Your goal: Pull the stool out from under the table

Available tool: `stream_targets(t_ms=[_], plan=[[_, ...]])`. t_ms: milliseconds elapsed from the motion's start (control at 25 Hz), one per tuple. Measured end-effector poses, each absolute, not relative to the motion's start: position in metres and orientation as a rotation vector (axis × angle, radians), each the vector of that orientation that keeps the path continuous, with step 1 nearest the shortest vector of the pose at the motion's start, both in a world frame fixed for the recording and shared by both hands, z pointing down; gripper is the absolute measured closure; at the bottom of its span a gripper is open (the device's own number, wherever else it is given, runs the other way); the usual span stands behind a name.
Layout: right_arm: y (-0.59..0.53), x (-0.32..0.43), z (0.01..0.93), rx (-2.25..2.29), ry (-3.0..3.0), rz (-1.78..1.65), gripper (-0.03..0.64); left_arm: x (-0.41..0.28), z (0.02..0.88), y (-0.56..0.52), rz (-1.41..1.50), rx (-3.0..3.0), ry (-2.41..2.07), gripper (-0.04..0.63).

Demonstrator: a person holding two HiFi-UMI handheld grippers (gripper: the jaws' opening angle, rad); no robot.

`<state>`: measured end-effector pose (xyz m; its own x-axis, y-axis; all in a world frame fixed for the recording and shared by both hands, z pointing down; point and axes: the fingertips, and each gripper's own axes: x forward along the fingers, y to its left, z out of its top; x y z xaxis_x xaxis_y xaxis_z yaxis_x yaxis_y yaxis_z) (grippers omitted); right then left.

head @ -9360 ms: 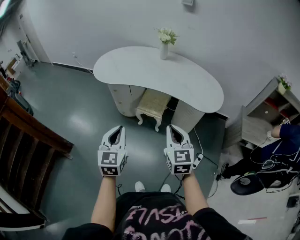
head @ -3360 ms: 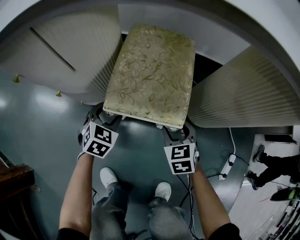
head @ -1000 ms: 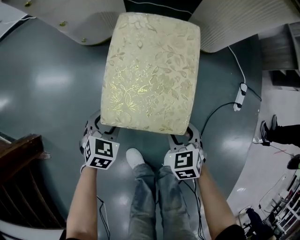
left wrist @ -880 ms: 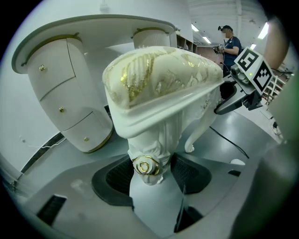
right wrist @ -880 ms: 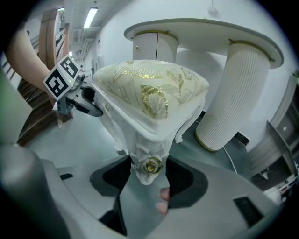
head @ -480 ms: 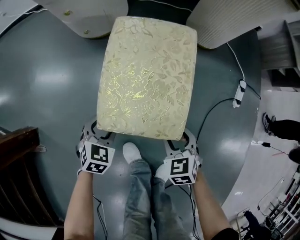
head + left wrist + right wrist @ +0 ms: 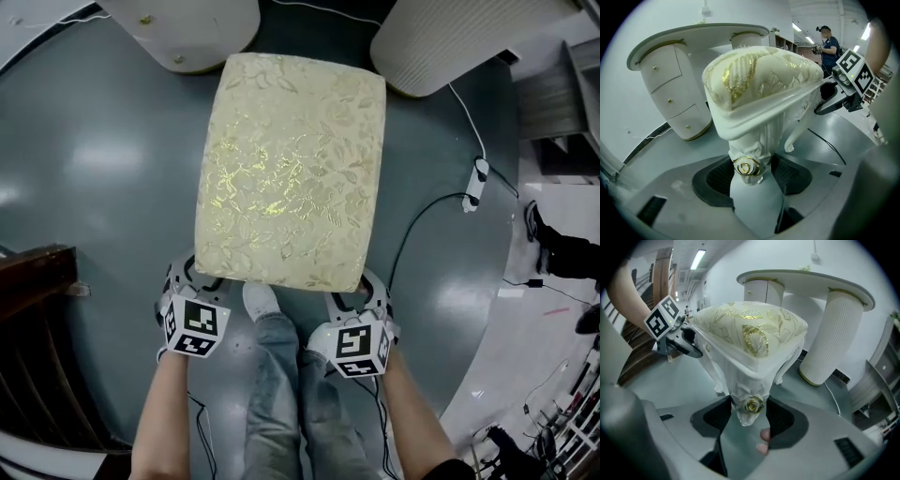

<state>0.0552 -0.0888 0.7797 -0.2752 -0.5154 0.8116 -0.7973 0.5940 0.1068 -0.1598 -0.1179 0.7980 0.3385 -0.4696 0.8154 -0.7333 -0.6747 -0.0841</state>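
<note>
The stool (image 7: 291, 169), a white carved frame with a gold-patterned cream cushion, stands on the grey floor, out from between the table's two pedestals (image 7: 187, 28). Under its near left corner my left gripper (image 7: 200, 278) is shut on the corner leg (image 7: 749, 159), the jaws hugging the gold rosette. My right gripper (image 7: 361, 289) is shut on the near right corner leg (image 7: 751, 401) in the same way. Each gripper view shows the cushion (image 7: 759, 79) overhead and the other gripper across the stool. In the head view the seat hides both sets of fingertips.
The white ribbed pedestal (image 7: 441, 37) and the drawer pedestal stand just beyond the stool. A power strip with cables (image 7: 479, 178) lies on the floor at right. Dark wooden furniture (image 7: 37, 309) is at left. My own legs (image 7: 281, 384) are between the grippers. A person (image 7: 829, 44) stands far off.
The stool has slid out from under the table toward me, both grippers holding its near corners and backing up with it. In the last second it has moved only a little farther.
</note>
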Motion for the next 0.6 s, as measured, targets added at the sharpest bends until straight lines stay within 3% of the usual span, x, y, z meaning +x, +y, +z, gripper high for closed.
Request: stream_targets(t_ms=[600], plan=[[-0.0828,0.0641,0.7718,1.11,-1.951,0.428,0.301,-0.1633,0.7917,-0.1095,1.207,2.24,-1.073,0.345]])
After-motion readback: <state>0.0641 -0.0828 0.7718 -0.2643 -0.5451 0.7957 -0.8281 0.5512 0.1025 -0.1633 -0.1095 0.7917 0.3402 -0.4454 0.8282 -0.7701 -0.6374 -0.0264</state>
